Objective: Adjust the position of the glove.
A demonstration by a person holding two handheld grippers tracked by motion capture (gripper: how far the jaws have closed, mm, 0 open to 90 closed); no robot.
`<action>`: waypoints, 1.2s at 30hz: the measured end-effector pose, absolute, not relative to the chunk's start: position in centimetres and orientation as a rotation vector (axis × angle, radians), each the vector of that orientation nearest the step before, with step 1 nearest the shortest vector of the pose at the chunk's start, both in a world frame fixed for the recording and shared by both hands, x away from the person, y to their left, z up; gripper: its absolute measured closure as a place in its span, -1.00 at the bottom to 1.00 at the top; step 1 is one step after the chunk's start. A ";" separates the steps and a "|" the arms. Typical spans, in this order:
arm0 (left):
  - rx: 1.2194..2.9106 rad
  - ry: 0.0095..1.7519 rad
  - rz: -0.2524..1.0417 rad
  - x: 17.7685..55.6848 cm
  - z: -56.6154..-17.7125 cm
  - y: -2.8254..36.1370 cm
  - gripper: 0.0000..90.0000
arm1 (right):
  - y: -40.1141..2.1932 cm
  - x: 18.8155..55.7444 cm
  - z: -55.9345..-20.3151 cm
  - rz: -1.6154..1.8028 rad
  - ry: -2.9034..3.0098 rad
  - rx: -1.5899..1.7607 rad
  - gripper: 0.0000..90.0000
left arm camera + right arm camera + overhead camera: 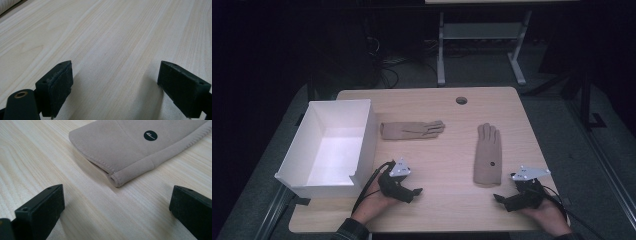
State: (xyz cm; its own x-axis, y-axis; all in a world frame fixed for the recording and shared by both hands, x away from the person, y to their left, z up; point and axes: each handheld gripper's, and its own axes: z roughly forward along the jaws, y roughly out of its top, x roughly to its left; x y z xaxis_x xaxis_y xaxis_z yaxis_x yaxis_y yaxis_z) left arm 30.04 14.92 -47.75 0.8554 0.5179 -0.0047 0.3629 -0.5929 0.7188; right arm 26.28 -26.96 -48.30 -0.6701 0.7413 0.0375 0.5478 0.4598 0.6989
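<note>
Two tan gloves lie flat on the wooden table (437,200). One glove (412,129) lies sideways near the middle, fingers pointing right. The other glove (488,154) lies lengthwise at the right, fingers pointing away, with a small black round logo on it. My left gripper (413,192) rests low near the table's front edge, right of the white box (312,145), jaws open over bare wood (112,50). My right gripper (499,199) sits near the front right, open, just short of the cuff of the right glove (130,147). Nothing is between either pair of jaws.
The open white box stands at the table's left side and is empty. A round cable hole (461,100) sits near the table's far edge. A desk frame (482,45) and cables stand on the dark floor beyond.
</note>
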 end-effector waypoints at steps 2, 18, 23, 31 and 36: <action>2.269 0.634 0.264 30.1 -47.7 14.9 -0.73 | -27.0 26.3 -48.3 1.020 2.441 1.104 -1.00; 2.258 0.643 0.272 30.1 -47.8 14.8 -0.72 | -26.7 28.3 -45.6 1.051 2.473 1.083 -0.01; 2.257 0.649 0.273 30.0 -47.8 14.8 -0.72 | -26.1 30.0 -44.7 1.061 2.476 1.076 0.63; 2.263 0.648 0.272 30.0 -47.7 14.8 -0.72 | -25.2 33.2 -45.3 1.048 2.519 1.065 1.00; 2.262 0.649 0.272 30.0 -47.7 14.8 -0.72 | -24.1 34.2 -45.5 1.042 2.528 1.043 1.00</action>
